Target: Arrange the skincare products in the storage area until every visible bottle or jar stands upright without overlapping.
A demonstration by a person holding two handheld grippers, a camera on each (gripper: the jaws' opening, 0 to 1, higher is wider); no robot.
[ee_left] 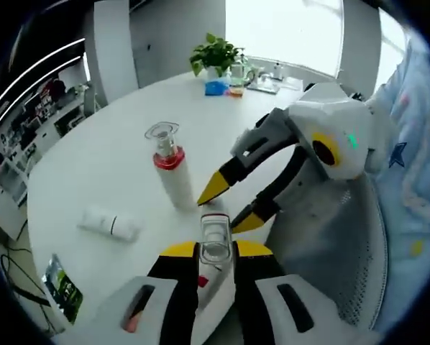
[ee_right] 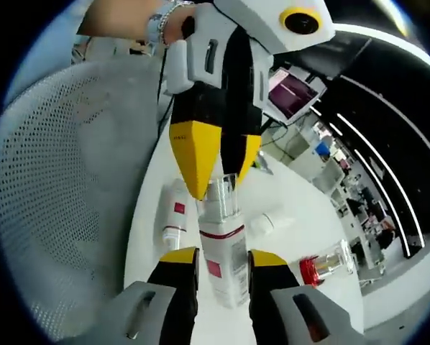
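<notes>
Left gripper fingers clamp the bottle by its cap; right gripper fingers straddle its body, open.

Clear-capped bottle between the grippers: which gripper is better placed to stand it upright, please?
Probably the left gripper: its jaws close on the bottle's clear cap, while the right gripper sits open beside it.

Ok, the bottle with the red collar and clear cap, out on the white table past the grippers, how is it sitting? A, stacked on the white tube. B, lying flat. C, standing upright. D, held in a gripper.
C: in the left gripper view the red-collared bottle stands upright by itself on the table, apart from the white tube.
</notes>
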